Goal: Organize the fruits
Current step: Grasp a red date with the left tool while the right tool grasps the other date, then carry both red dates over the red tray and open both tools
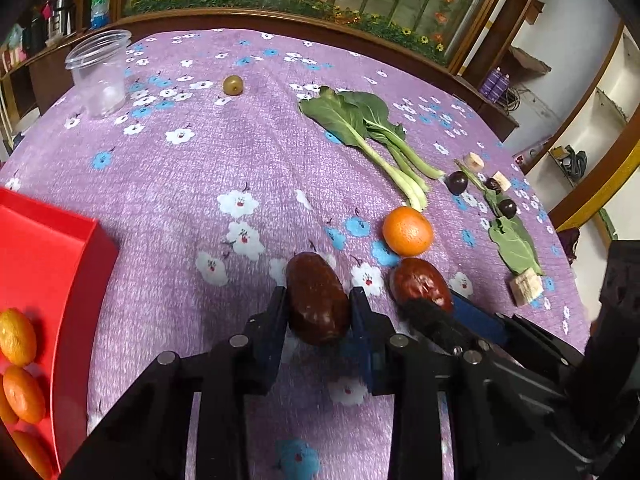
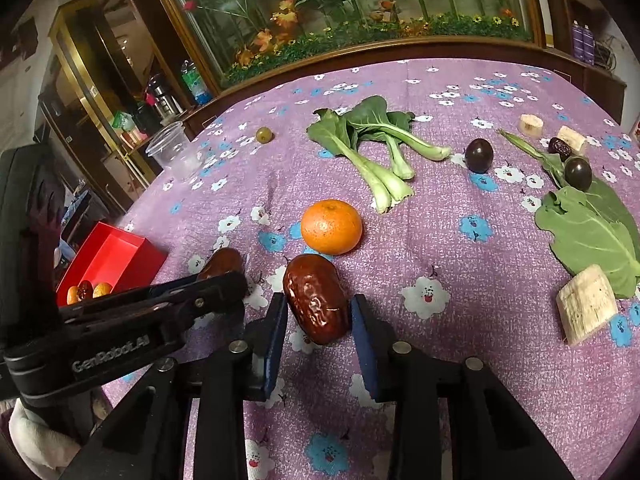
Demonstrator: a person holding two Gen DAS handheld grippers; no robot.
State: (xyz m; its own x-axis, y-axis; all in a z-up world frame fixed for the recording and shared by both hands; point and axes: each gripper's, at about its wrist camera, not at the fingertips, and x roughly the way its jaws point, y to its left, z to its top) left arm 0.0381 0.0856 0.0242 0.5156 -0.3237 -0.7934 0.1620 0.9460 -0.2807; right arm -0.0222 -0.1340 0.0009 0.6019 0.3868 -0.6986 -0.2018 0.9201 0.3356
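I have a red date in each claw. The left date [image 1: 316, 298] sits between the fingers of my left gripper [image 1: 318, 312], its long axis running nearly straight ahead along the fingers and leaning slightly left at the far end, and the pads are clamped on its sides. The right date [image 2: 316, 298] lies the same way in my right gripper [image 2: 319, 316], though here I can only say the blue pads stand right at its flanks; I judge it gripped. The two claws are side by side, nearly touching. The red tray [image 1: 60, 264], already holding small oranges, lies close to the left of my left claw, so that hand has the shorter carry. Just ahead of both claws rests a mandarin [image 2: 331, 226]. Everything sits on a purple flowered cloth [image 1: 200, 152], with a bok choy [image 2: 372, 148] farther ahead and a clear plastic cup [image 1: 98, 72] far ahead to the left.
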